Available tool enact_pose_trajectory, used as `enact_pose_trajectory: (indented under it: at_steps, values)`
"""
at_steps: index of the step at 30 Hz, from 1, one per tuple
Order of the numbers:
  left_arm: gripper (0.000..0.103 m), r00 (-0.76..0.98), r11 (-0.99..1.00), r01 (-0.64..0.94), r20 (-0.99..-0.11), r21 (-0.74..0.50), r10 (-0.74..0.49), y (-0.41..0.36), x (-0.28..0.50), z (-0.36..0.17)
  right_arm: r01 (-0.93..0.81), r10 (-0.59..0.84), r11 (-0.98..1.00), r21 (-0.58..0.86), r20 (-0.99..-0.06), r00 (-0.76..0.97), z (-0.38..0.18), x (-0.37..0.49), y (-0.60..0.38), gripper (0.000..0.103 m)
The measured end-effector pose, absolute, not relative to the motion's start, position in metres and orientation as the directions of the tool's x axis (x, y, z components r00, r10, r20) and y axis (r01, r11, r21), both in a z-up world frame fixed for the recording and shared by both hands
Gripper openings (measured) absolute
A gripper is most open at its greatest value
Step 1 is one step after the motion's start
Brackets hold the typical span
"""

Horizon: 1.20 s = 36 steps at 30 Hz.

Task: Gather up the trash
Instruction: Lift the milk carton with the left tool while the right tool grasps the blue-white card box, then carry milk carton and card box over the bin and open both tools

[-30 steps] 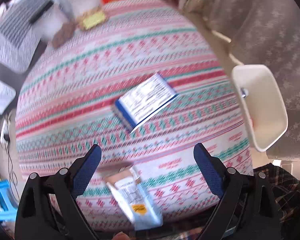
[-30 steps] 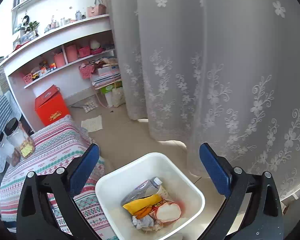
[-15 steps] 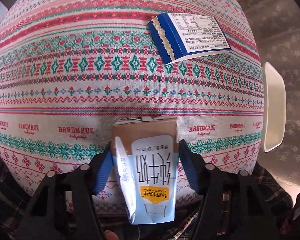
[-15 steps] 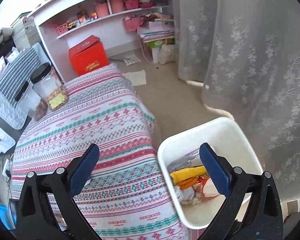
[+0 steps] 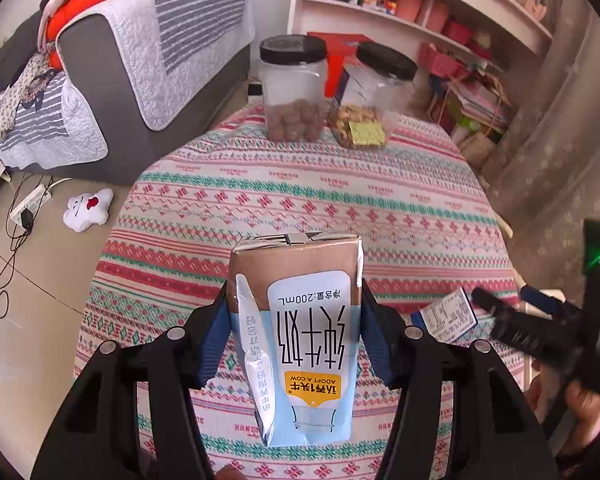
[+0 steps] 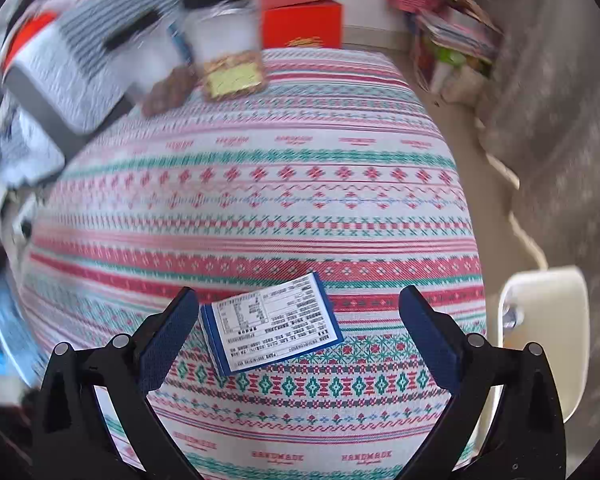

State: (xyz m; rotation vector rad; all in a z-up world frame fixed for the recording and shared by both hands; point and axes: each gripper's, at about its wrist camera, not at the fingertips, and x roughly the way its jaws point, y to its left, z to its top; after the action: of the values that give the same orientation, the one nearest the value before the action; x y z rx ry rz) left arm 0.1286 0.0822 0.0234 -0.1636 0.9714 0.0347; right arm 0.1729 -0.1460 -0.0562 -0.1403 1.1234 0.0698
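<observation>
Patterned tablecloth [image 6: 260, 200]: left gripper [image 5: 294, 344] clamps milk carton [image 5: 300, 336], unbinned; right gripper [image 6: 296, 336] wide over blue box [image 6: 272, 330] near bin-side edge.

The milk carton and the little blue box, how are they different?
The milk carton is clamped between the left gripper fingers, up off the table; the blue box lies flat on the striped tablecloth, untouched between the open right gripper fingers. The carton is brown and pale blue; the box is dark blue with a white label. Both carry print.
</observation>
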Motion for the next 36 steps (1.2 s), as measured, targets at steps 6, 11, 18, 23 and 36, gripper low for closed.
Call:
enact_pose_trajectory:
  at_steps: [6, 11, 18, 23, 36]
  values:
    - [0.058, 0.539, 0.967, -0.165, -0.839, -0.193, -0.076, 0.109, 0.144, 0.003, 0.268, 0.143, 0.94, 0.209, -0.959, 0.245, -0.082, 0.18, -0.199, 0.096]
    - [0.058, 0.562, 0.95, -0.164, -0.817, -0.267, -0.132, 0.107, 0.149, 0.008, 0.464, 0.183, 0.846, 0.265, -0.96, 0.213, -0.093, 0.181, -0.2, 0.096]
    - [0.058, 0.57, 0.965, -0.124, -0.812, -0.231, -0.122, 0.096, 0.154, 0.008, 0.51, 0.107, 0.839, 0.188, -0.977, 0.185, -0.116, 0.194, -0.177, 0.086]
    - [0.058, 0.566, 0.957, -0.143, -0.814, -0.251, -0.129, 0.106, 0.158, 0.005, 0.403, 0.084, 0.896, 0.185, -0.963, 0.255, -0.105, 0.2, -0.155, 0.055]
    - [0.058, 0.673, 0.952, -0.165, -0.735, -0.256, -0.081, 0.113, 0.156, 0.019, 0.004, 0.206, 0.96, 0.281, -0.71, 0.674, 0.007, 0.184, -0.119, 0.054]
